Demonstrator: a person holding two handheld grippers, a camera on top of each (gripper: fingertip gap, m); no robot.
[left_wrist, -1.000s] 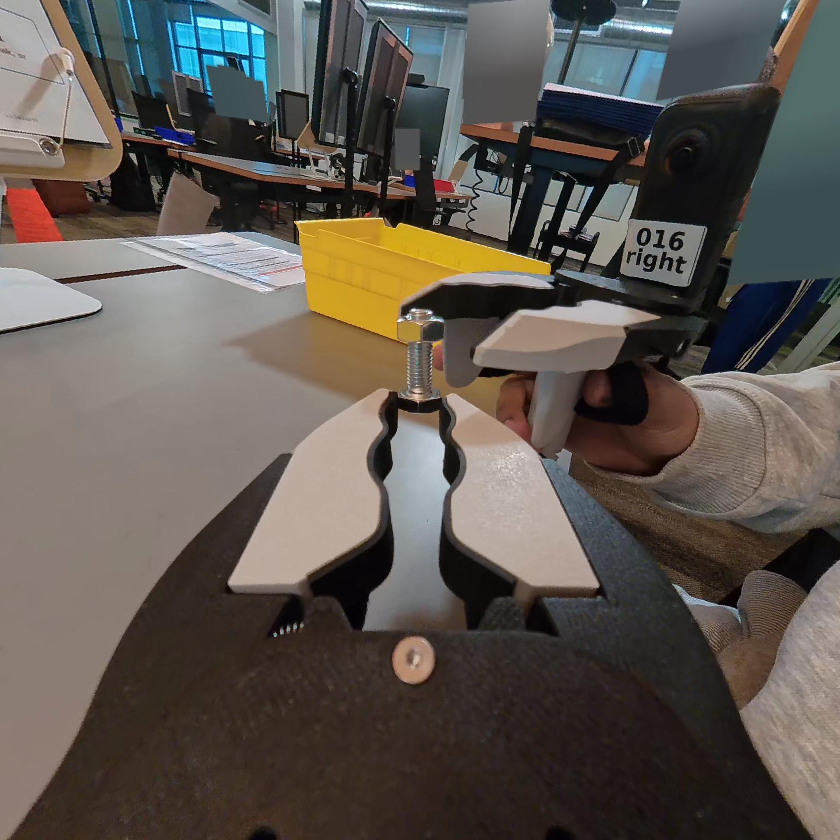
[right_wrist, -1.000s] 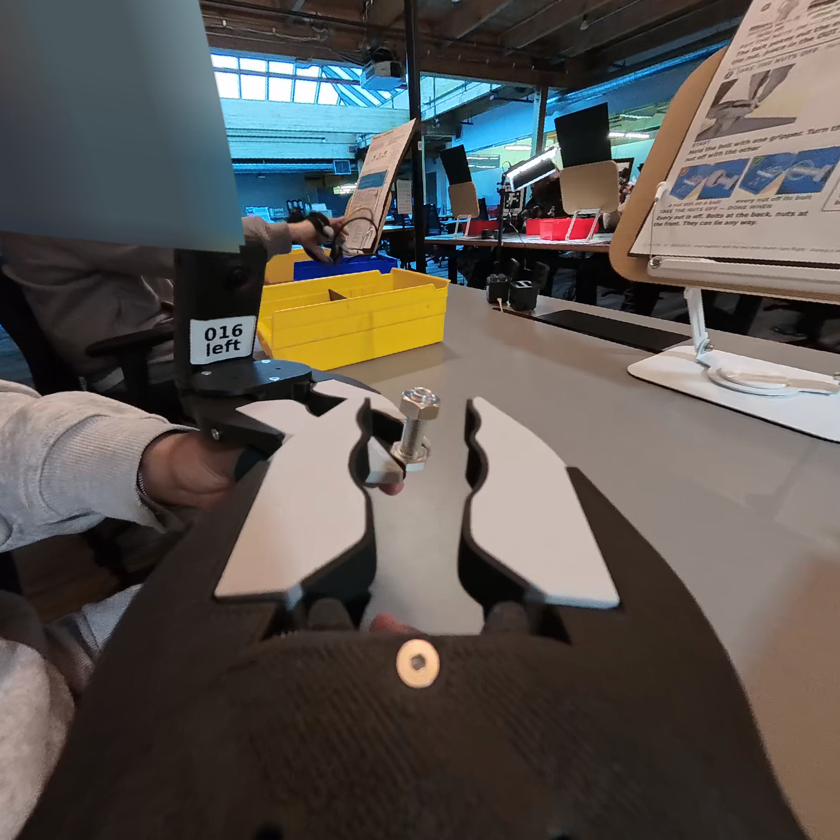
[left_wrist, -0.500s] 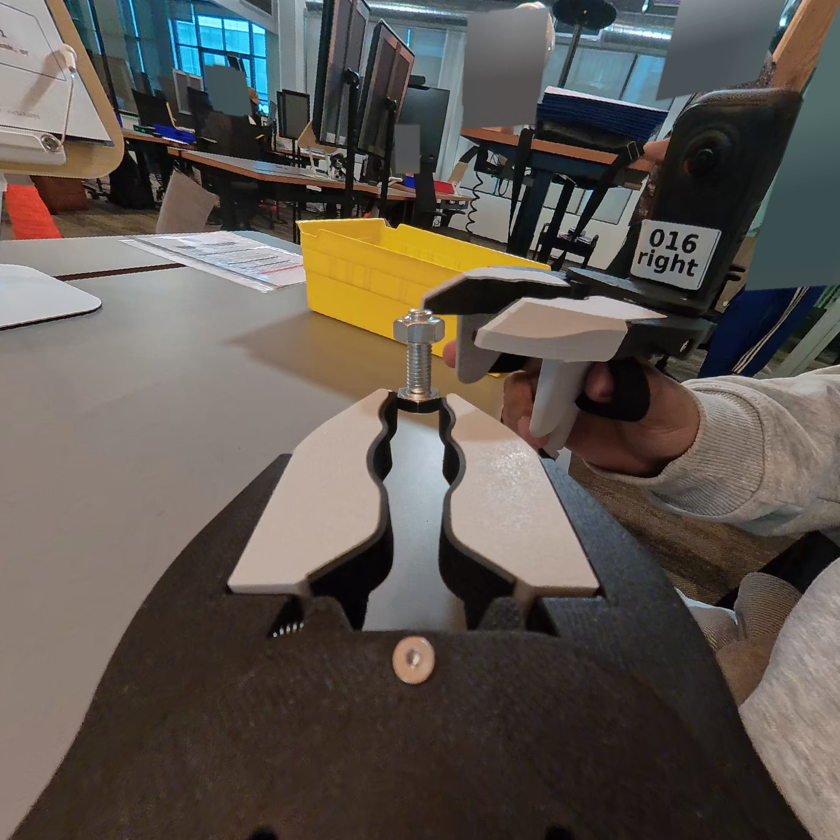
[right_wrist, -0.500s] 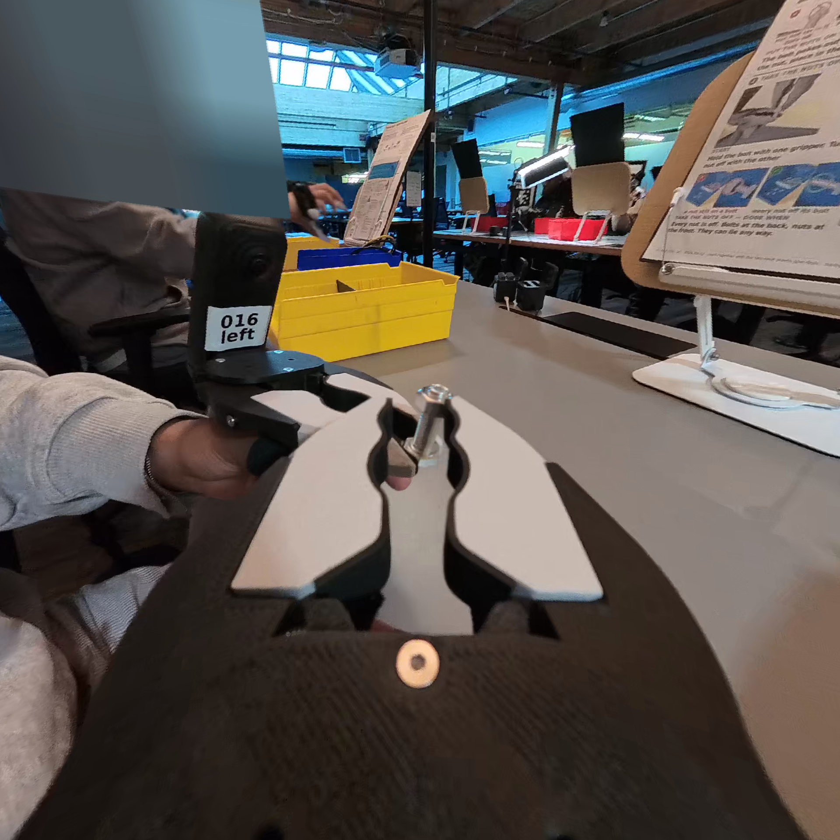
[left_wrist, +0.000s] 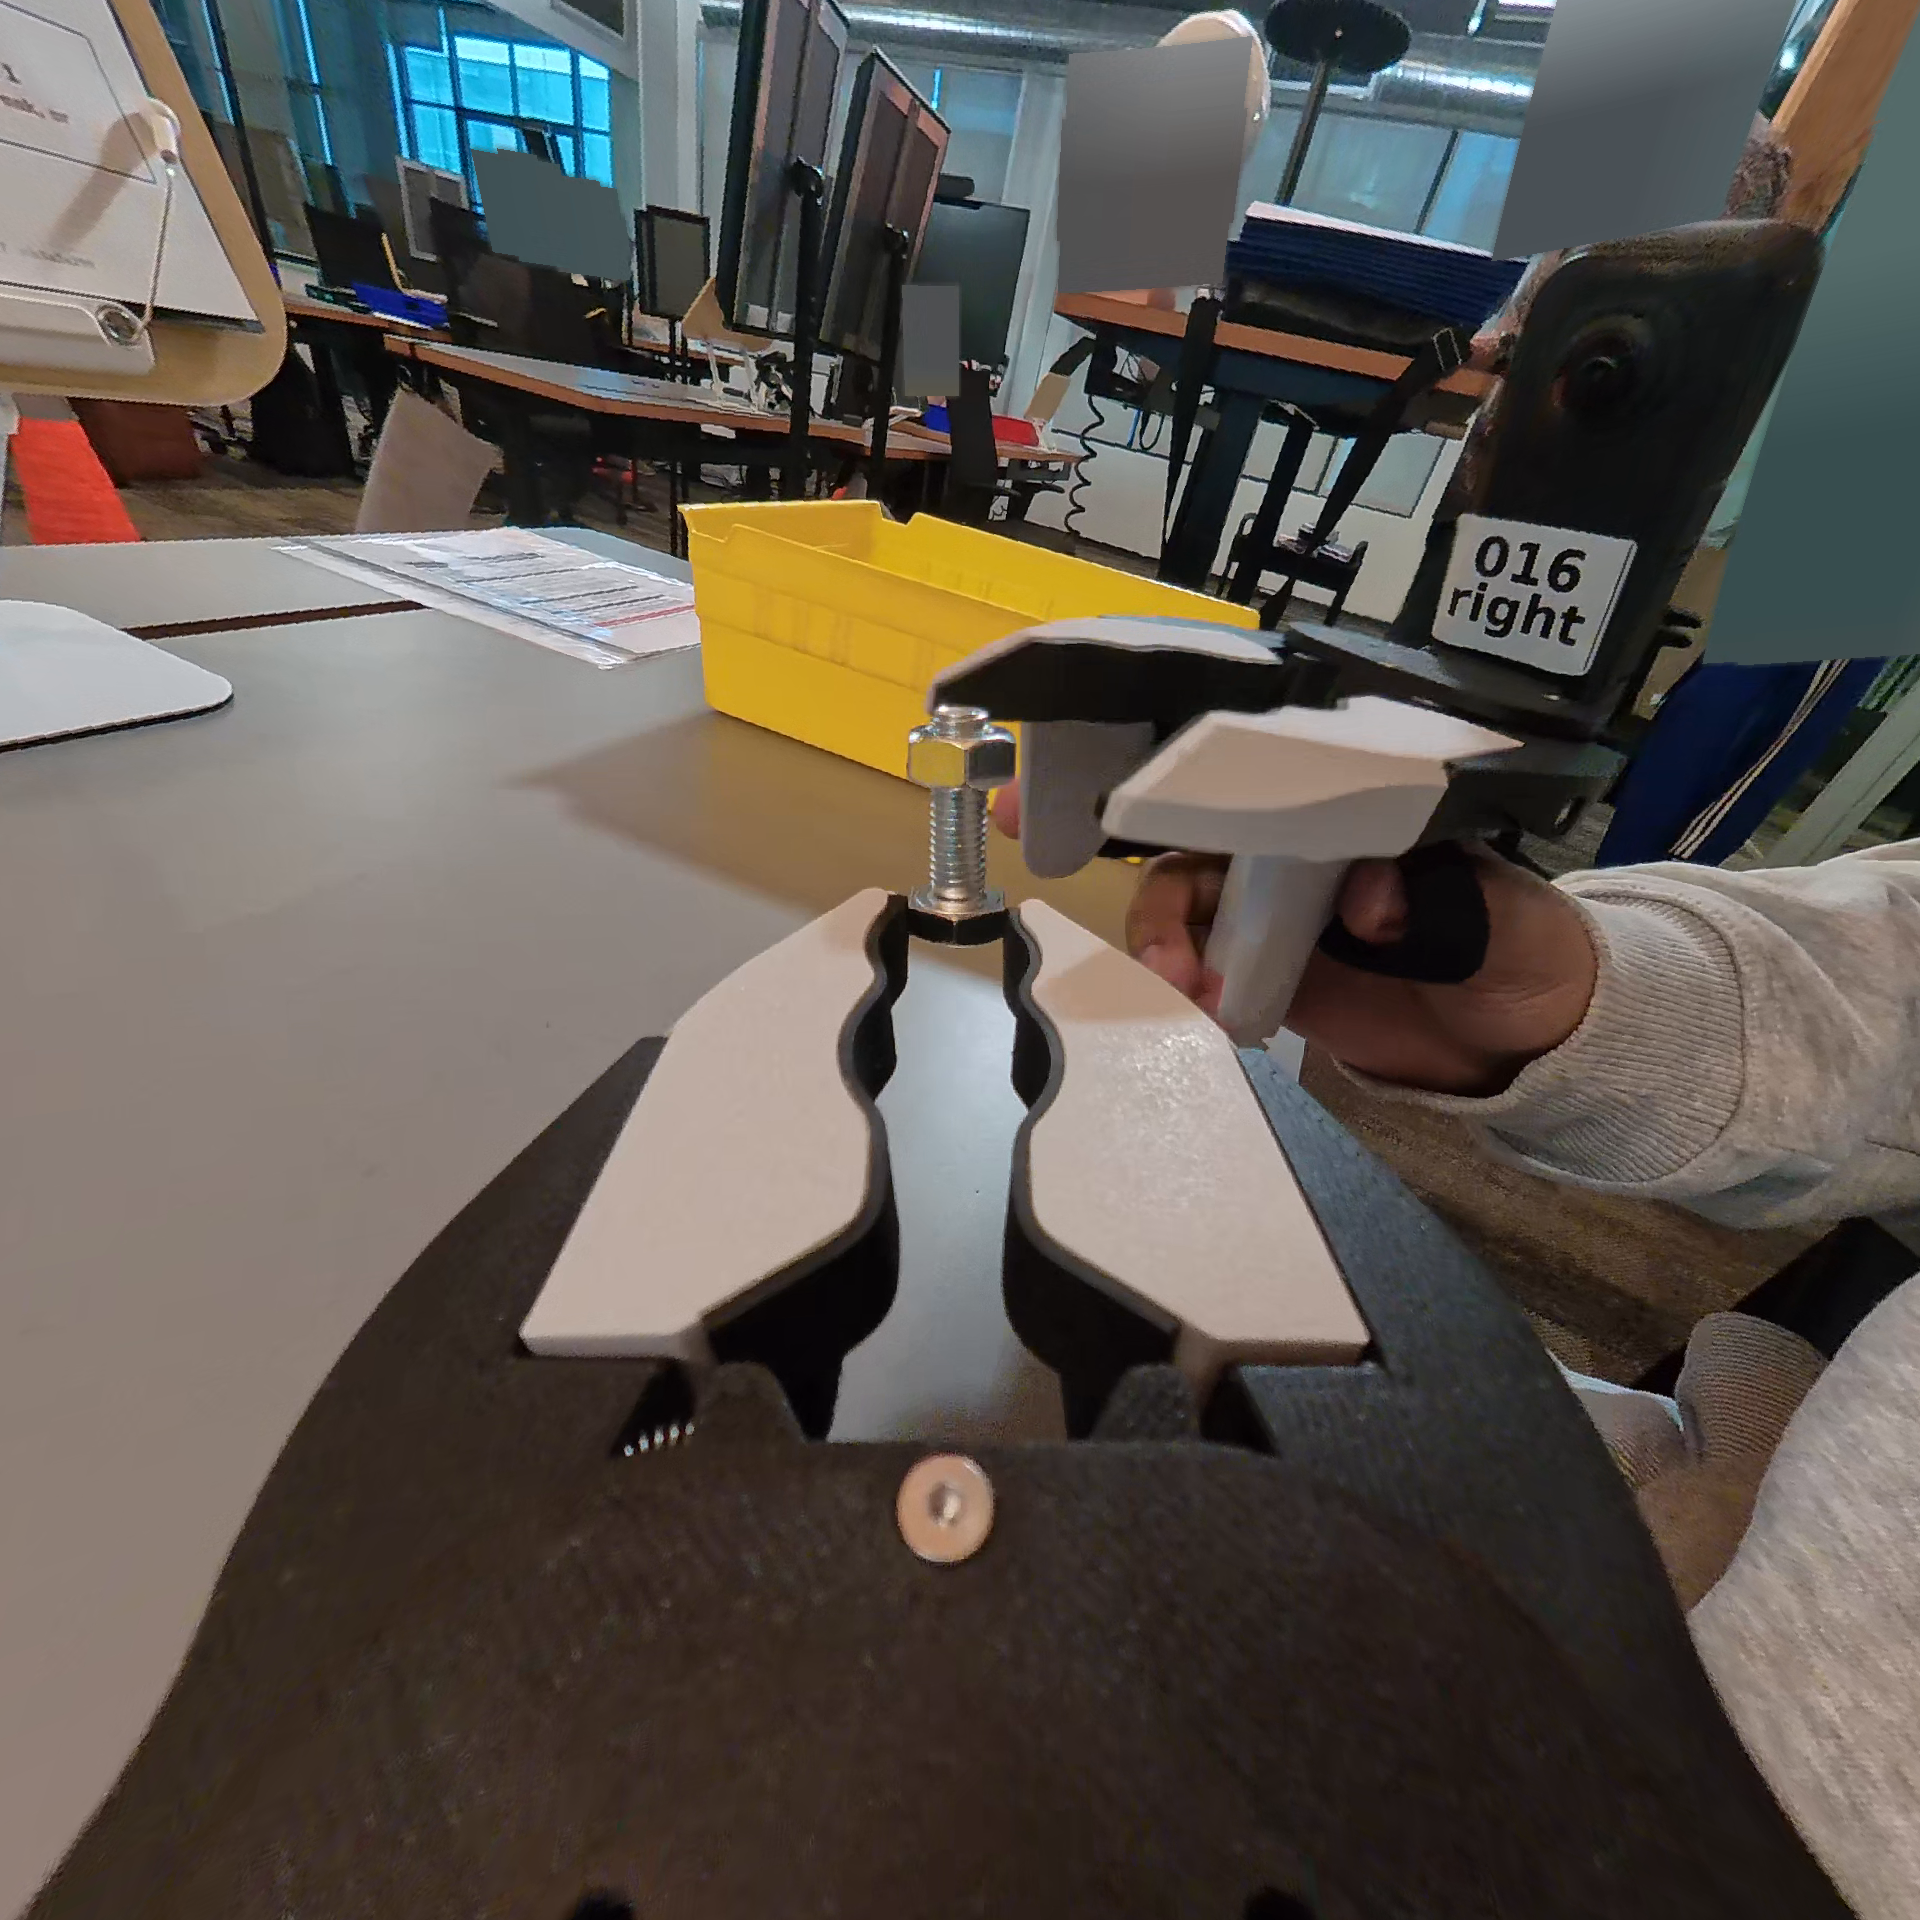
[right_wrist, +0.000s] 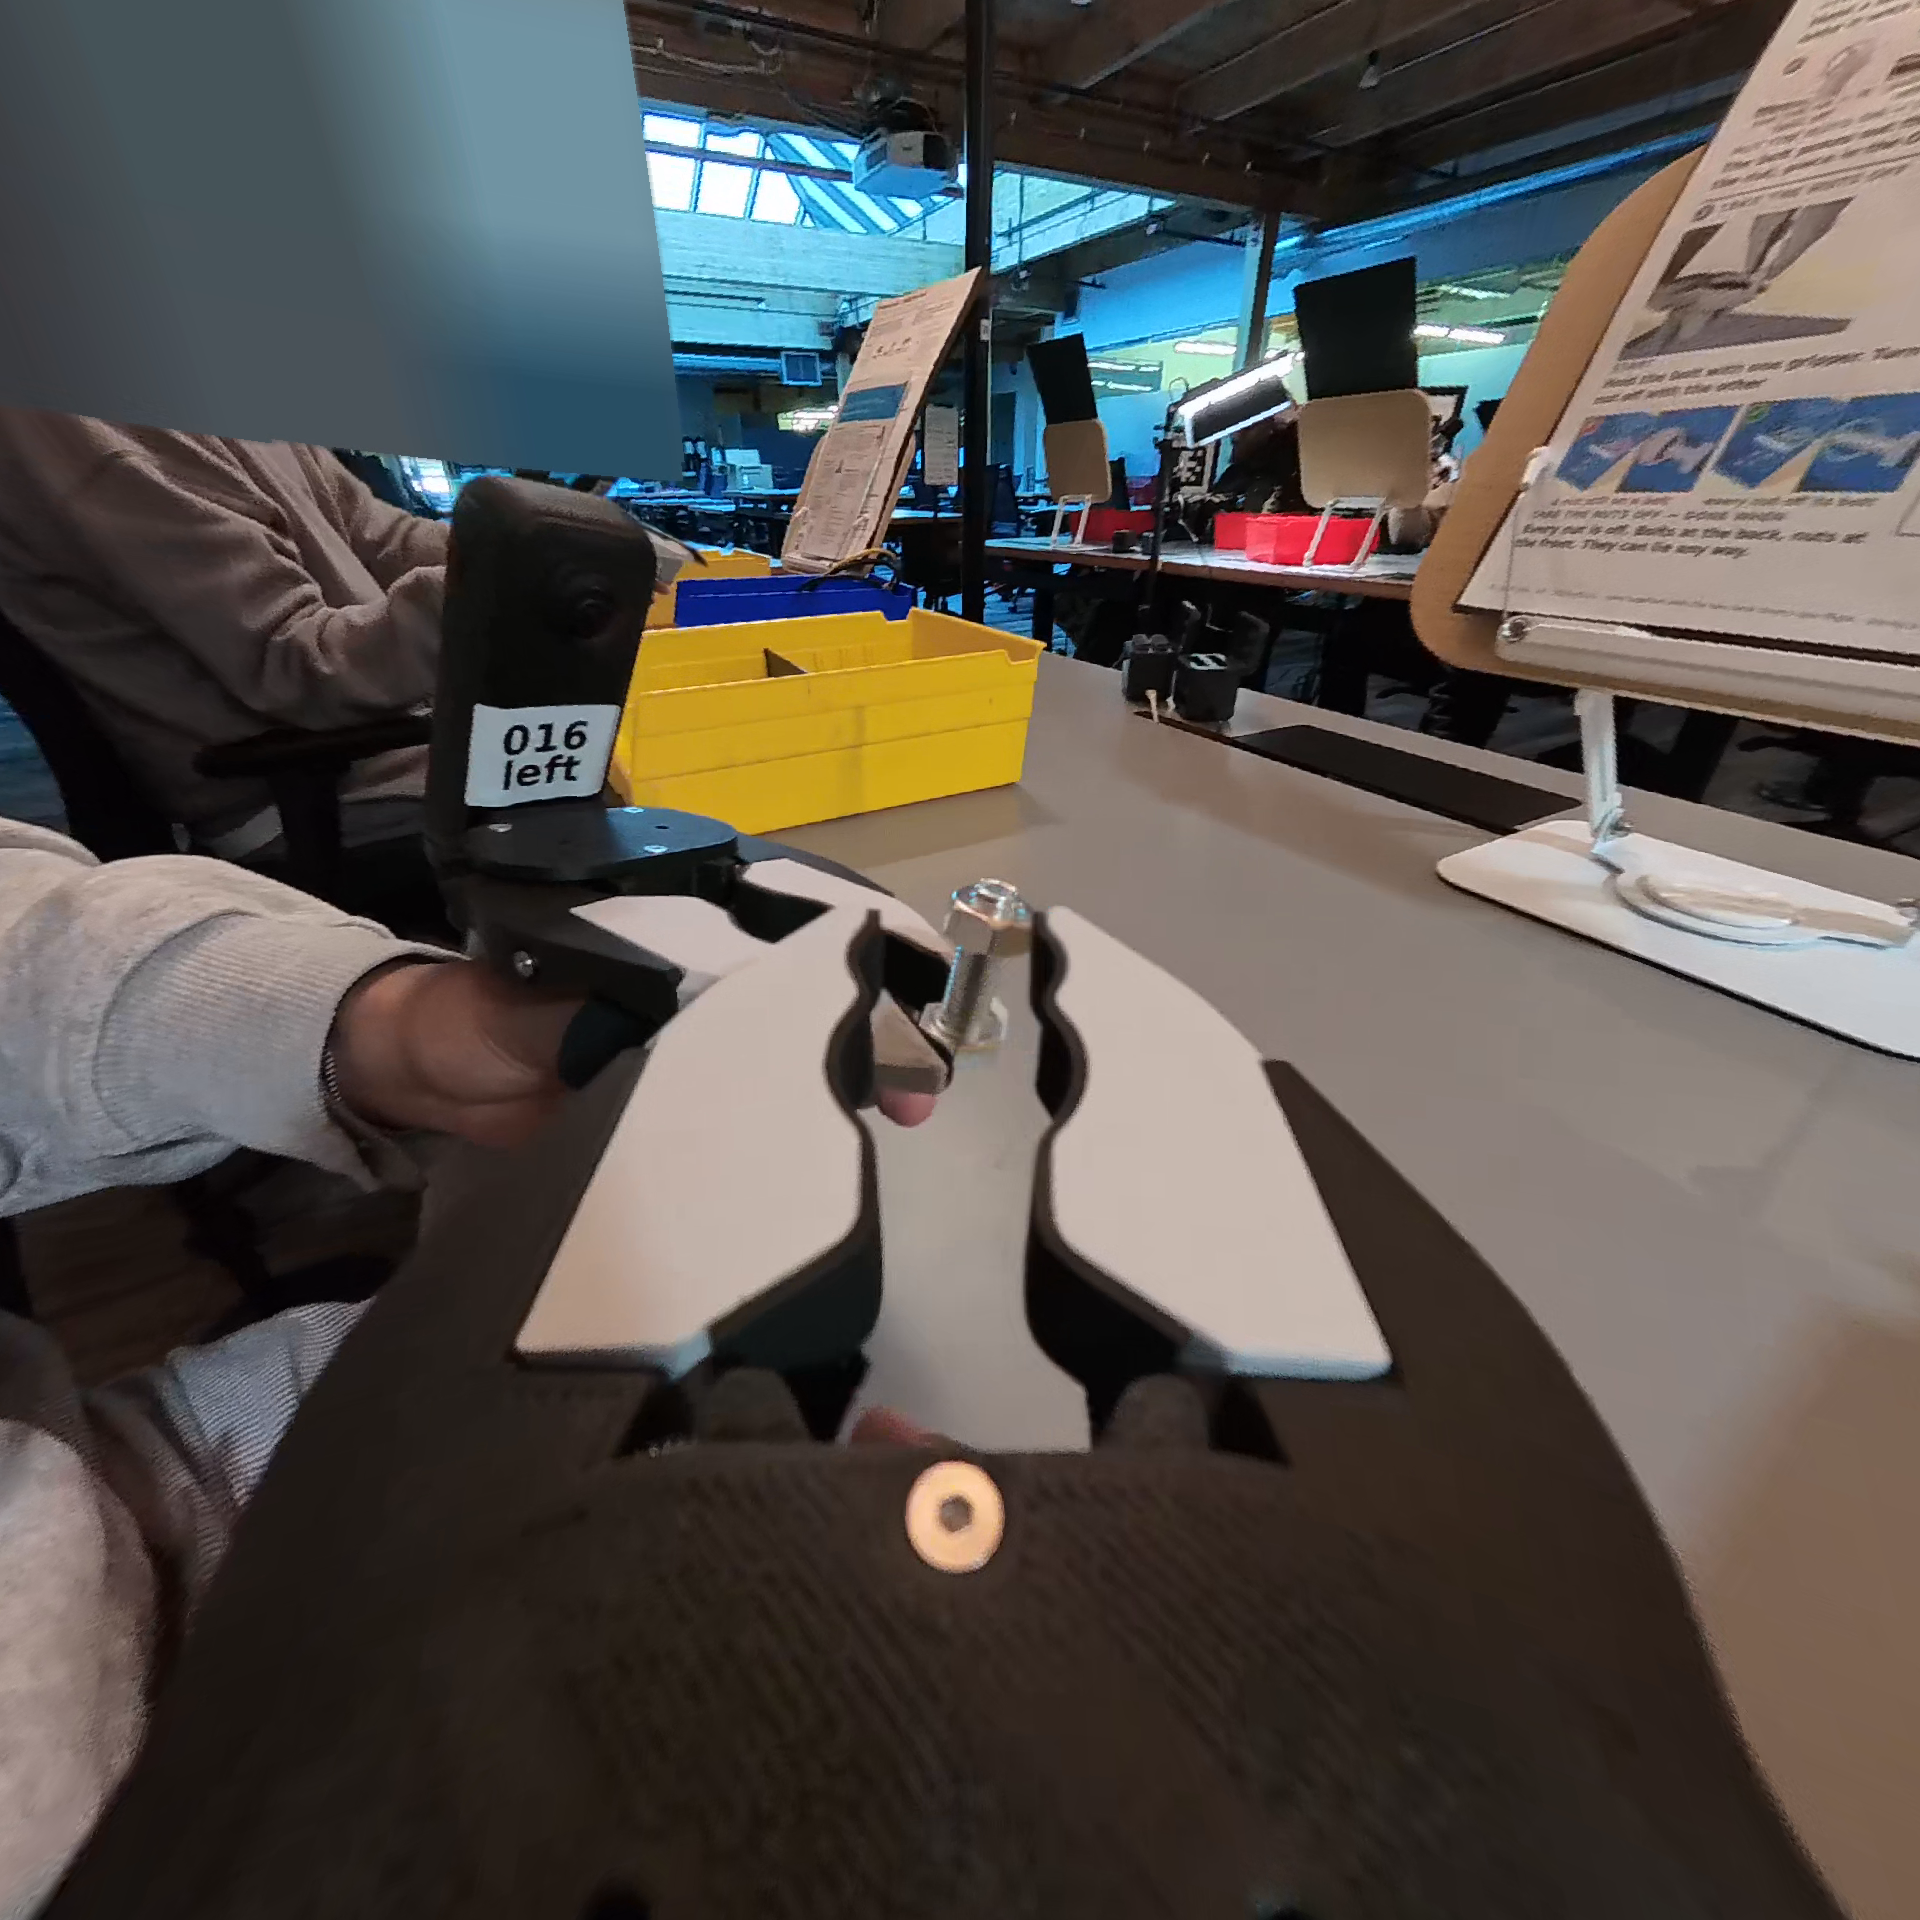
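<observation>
Left wrist view: left gripper (left_wrist: 954, 920) fingers pinch the head of the upright bolt (left_wrist: 954, 831) over the grey worktop (left_wrist: 312, 883), as before; right gripper (left_wrist: 1023, 727) has closed in beside the nut (left_wrist: 960, 753).
Right wrist view: right gripper (right_wrist: 951, 961) fingers, spread a second ago, now clamp the nut (right_wrist: 987, 914); yellow bin (right_wrist: 831, 717) sits behind the bolt (right_wrist: 966, 987).

We see the bolt (left_wrist: 956, 831) standing upright over the tabletop (left_wrist: 364, 883), its lower end between the left gripper's (left_wrist: 954, 920) jaws, a nut (left_wrist: 961, 753) at its top. The right gripper (left_wrist: 1039, 748) comes in from the right, level with the nut. Behind the bolt, a bin (left_wrist: 831, 634) sits on the tabletop; paper (left_wrist: 499, 582) lies left of the bin.
</observation>
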